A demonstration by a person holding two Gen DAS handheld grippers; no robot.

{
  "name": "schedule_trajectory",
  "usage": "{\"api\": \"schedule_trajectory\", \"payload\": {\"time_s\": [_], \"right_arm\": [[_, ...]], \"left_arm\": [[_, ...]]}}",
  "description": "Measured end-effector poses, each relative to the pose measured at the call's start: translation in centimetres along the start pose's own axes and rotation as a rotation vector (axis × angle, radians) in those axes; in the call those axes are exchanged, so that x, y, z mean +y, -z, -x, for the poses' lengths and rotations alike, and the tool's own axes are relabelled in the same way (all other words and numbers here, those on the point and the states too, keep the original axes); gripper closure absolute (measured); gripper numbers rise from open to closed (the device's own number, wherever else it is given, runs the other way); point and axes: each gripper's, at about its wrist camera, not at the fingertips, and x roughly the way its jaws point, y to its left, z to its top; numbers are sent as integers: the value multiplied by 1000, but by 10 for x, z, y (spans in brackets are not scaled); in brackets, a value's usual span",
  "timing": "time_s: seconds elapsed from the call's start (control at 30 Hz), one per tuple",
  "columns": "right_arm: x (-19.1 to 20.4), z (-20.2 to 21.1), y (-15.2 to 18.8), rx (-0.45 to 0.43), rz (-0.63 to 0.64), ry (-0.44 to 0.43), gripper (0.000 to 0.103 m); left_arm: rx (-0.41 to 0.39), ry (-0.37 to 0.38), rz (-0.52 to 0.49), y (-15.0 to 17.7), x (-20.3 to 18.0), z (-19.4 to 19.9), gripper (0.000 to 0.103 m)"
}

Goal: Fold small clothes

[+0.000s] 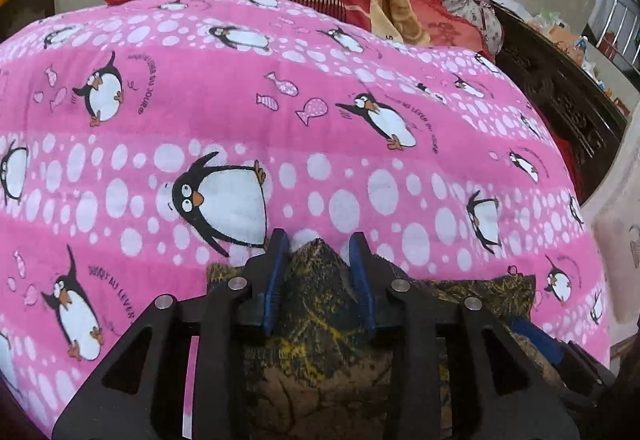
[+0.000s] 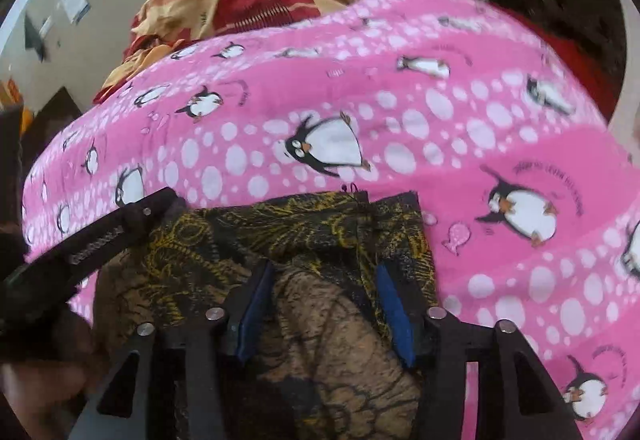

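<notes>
The left claw points forward and down, its two blue-padded fingers parted with a gap between them. The right claw is posed alike — fingers spread apart, pads facing inward. In the right wrist view the left claw shows at the left edge, angled inward.

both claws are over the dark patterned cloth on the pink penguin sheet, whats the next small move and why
Probably close the left claw on the raised peak of the dark patterned cloth between its open fingers; the right claw also looks open, so nothing seems gripped yet.
</notes>
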Motion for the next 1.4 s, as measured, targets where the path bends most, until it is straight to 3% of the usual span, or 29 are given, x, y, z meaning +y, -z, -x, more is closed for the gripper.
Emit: {"api": "schedule_trajectory", "payload": {"time_s": [0.17,0.27,0.33,0.43,0.5,0.53,0.6,0.73,0.83,0.93,0.97,1.0,1.07,1.1,1.13,1.33,1.4], "right_arm": [[-8,1,1,-6,-45,-57,43],[-8,5,1,-14,-60,-74,42],[-13,9,3,-37,-88,-101,42],[-31,37,4,-117,-181,-68,47],[-28,74,7,-199,-115,-72,47],[-17,93,11,-227,-20,-100,47],[11,114,24,-206,196,-149,48],[47,110,54,-94,440,-148,60],[26,70,67,48,396,-68,69],[-3,76,62,23,220,-173,73],[-11,88,59,-3,170,-198,73],[-19,101,58,-37,138,-221,70],[-40,120,58,-95,89,-240,55],[-49,126,60,-114,72,-245,35],[-61,128,63,-123,59,-272,25],[-87,88,87,87,60,-507,25],[-87,80,88,58,85,-557,24]], "left_arm": [[2,-92,-72,0,-14,-4,70],[1,-94,-75,0,-16,-2,70],[9,-74,-61,-4,-15,1,70],[35,77,-7,-19,1,30,69],[-15,125,8,-23,16,59,67],[-40,117,-14,-21,24,77,64],[-61,85,-63,-12,35,97,42],[77,148,-91,29,56,102,41],[146,209,-97,66,60,98,41],[228,300,-87,97,56,93,38],[201,313,-91,101,54,96,30],[183,346,-102,104,52,99,18],[217,454,-90,107,46,95,11],[227,496,-74,107,42,92,9],[233,510,-69,106,40,91,7],[272,647,50,91,45,82,5],[286,639,38,87,48,84,16]]}}
